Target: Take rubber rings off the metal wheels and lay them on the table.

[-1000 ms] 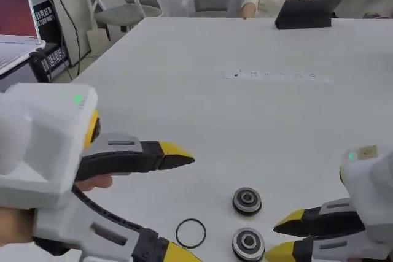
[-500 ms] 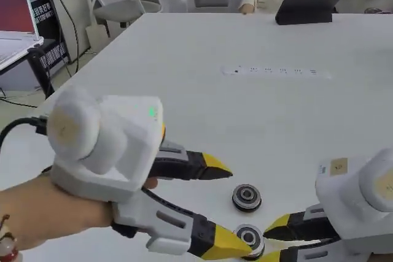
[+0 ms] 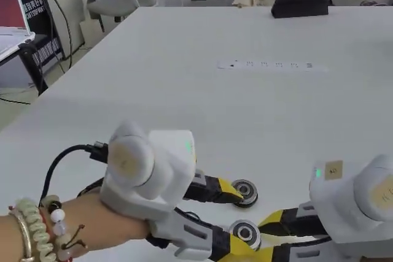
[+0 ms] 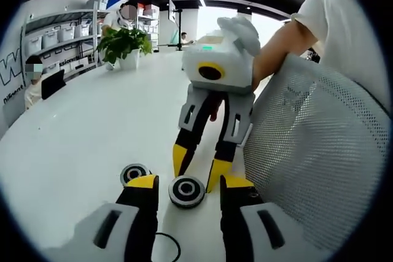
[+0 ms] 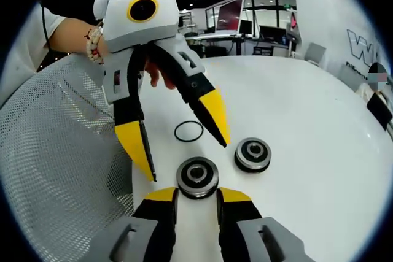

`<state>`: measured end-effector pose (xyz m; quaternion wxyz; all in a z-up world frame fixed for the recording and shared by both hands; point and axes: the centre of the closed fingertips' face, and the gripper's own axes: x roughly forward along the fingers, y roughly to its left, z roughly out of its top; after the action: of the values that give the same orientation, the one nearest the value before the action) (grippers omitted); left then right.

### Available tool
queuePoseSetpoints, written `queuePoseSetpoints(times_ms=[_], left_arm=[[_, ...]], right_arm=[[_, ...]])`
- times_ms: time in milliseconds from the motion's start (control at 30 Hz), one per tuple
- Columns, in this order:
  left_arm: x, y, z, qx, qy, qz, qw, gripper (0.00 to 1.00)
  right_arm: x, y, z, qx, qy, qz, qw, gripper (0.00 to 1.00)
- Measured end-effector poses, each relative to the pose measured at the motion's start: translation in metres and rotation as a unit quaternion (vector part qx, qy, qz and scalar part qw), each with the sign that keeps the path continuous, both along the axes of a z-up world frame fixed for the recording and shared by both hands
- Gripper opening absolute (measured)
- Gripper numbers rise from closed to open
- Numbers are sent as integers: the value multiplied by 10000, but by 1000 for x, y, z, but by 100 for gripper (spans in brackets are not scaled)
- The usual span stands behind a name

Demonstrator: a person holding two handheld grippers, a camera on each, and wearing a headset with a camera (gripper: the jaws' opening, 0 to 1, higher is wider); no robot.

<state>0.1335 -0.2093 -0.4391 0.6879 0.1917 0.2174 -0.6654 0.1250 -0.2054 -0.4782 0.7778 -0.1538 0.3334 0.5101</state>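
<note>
White desk (image 3: 184,90) in office, chairs (image 3: 116,1) at far side. Near wheel (image 3: 246,232) and far wheel (image 3: 247,192), both metal with dark rims, stand just beside each other close to front edge. Left tool (image 4: 187,183) open, jaws either side of near wheel, gap showing on both sides. Right tool (image 5: 198,196) open, facing it from opposite side, tips just short of same wheel. Loose rubber ring (image 5: 188,131) flat on desk, apart from wheels, on left tool's side.
</note>
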Motion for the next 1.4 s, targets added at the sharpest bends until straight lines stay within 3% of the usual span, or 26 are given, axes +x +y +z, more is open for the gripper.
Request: queuePoseSetpoints(times_ms=[100,267,433,467,567,867,900,933,1033,1167,1300,1400], left_arm=[[2,-2,-7,21,125,167,9998,30],[2,-5,-8,-30,65,224,9997,23],[2,-2,-17,110,122,268,9995,17],[2,-4,-17,35,50,295,9995,16],[5,-4,-21,153,-147,216,9995,9],[9,-8,-27,107,-182,218,9995,8],[8,-7,-26,102,-184,217,9995,8],[9,-7,-27,97,-179,221,9995,8],[7,-6,-24,84,-159,249,9995,8],[5,-4,-23,80,-169,258,9995,8],[3,-3,-21,74,-163,278,9995,8],[3,-1,-21,80,-174,283,9994,7]], right_arm=[[1,0,0,32,-4,-23,10000,22],[0,0,0,53,-29,-19,10000,22],[0,0,0,61,-45,-2,10000,21],[0,0,0,54,-51,8,10000,21],[-1,-1,0,39,-79,35,10000,20],[-1,-3,3,-7,-170,105,9998,13],[-1,-9,-1,-230,-231,209,9993,9],[-1,-5,2,-97,-228,177,9995,5],[0,-7,0,-111,-234,160,9995,2],[5,-9,0,-57,-95,-83,9999,0],[9,-11,1,206,298,-520,9980,0],[14,-17,4,576,642,-1000,9912,0]])
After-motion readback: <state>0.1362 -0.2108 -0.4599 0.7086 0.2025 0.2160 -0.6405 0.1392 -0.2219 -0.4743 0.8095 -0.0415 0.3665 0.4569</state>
